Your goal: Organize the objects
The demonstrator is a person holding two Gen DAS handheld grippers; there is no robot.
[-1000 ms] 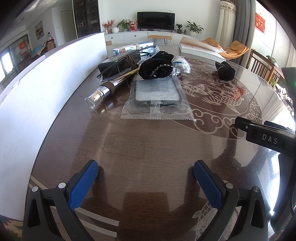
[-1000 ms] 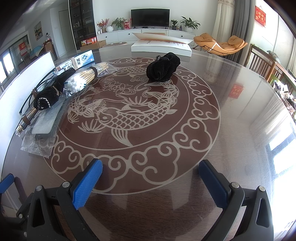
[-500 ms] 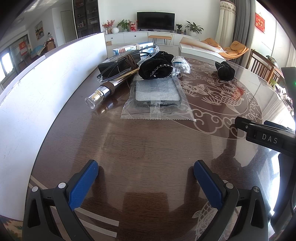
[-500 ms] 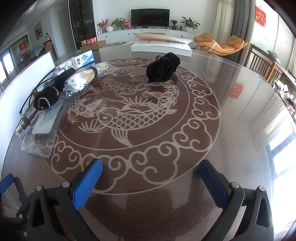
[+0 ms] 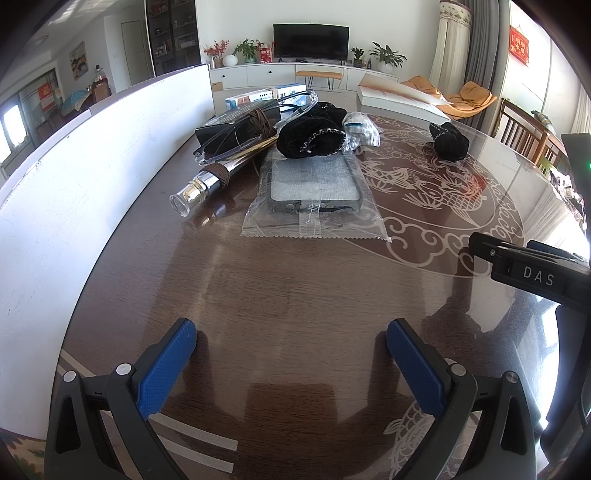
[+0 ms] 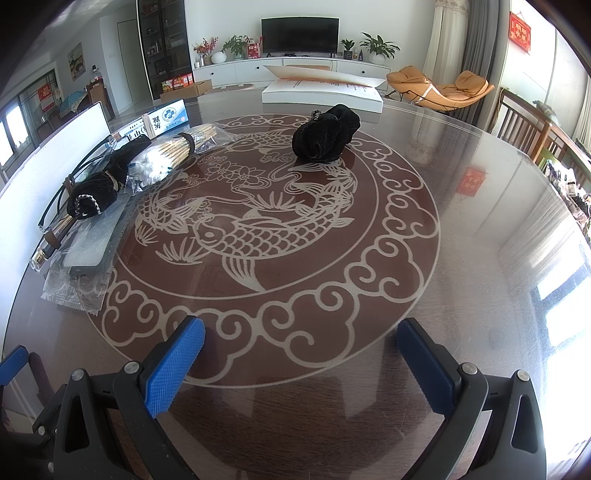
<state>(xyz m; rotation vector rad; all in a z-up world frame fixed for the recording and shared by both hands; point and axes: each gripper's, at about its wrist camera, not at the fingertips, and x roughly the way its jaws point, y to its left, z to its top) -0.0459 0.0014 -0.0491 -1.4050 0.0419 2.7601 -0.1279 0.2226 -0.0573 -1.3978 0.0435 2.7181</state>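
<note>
Living room, glass-topped round table (image 6: 461,229), carp motif (image 6: 258,221), TV (image 6: 300,31)

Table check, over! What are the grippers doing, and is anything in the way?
Left hand-held gripper open, empty. Right hand-held gripper open, empty. Black pouch alone on the fish pattern, untouched. Bagged phone case ahead of left; path clear.

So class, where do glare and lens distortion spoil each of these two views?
Right wrist view: window glare washes out the table along its right side, and the fisheye bows the room's edges. Left wrist view: the white board curves strongly, and soft reflections sheen the tabletop.
</note>
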